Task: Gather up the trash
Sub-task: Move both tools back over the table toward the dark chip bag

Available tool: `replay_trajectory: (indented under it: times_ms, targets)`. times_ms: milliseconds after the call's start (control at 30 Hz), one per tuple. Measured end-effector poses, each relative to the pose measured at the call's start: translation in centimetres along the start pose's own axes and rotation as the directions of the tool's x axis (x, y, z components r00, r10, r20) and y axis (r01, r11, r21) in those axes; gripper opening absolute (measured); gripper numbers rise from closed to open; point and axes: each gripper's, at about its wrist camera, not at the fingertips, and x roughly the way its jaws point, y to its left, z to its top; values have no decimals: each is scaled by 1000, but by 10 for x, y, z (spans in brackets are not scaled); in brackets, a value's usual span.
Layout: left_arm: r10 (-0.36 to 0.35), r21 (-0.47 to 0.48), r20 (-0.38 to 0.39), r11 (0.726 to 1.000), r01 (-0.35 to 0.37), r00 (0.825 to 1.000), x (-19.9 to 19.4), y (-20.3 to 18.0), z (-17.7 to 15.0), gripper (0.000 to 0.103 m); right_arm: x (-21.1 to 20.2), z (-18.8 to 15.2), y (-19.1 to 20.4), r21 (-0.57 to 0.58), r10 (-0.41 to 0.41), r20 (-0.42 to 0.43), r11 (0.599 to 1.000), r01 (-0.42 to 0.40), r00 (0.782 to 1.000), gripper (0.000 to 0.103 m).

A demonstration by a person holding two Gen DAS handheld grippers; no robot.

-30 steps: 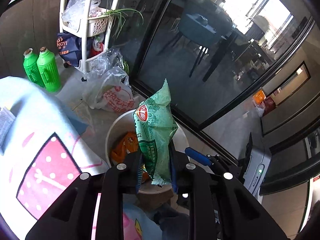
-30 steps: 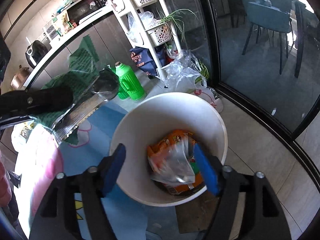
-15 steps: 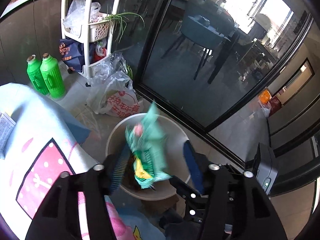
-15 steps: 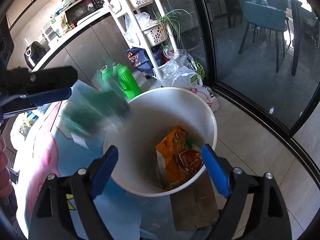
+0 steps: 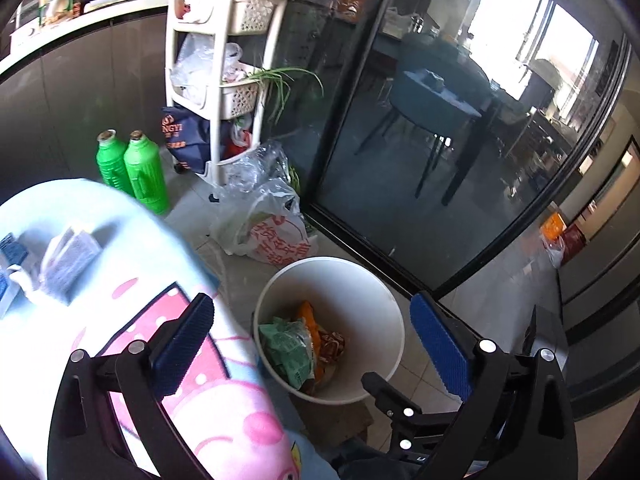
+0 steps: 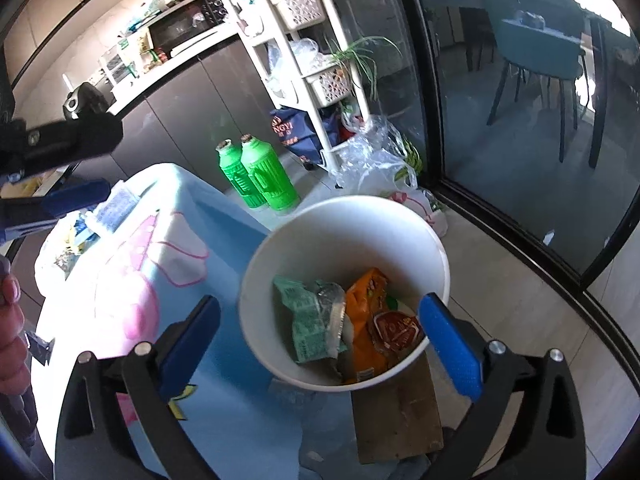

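In the white bin [image 6: 438, 258], green wrapper [image 6: 310, 320] beside orange packets [image 6: 366, 320] — print unreadable — left tongs [image 5: 316, 338] and right tongs [image 6: 320, 332] wide, empty.

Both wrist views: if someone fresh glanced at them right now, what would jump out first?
The white bin on the floor by the glass door, with a green snack bag and an orange wrapper lying inside. Behind it stand two bright green bottles beside the white shelf rack. The left gripper and right gripper hover open and empty above the bin.
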Motion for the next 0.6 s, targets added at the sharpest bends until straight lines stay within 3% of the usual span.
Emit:
replay_trajectory:
  times_ms: [300,600]
  targets:
    - [73,-74,61,995,-69,995,-76,27,-29,95,-45,9,53,-86,25,41,996,-22,999,100]
    - [202,-218,106,960,-176,974,-163,78,-85,95,-77,4,114,-186,62,46,981,-52,997,100]
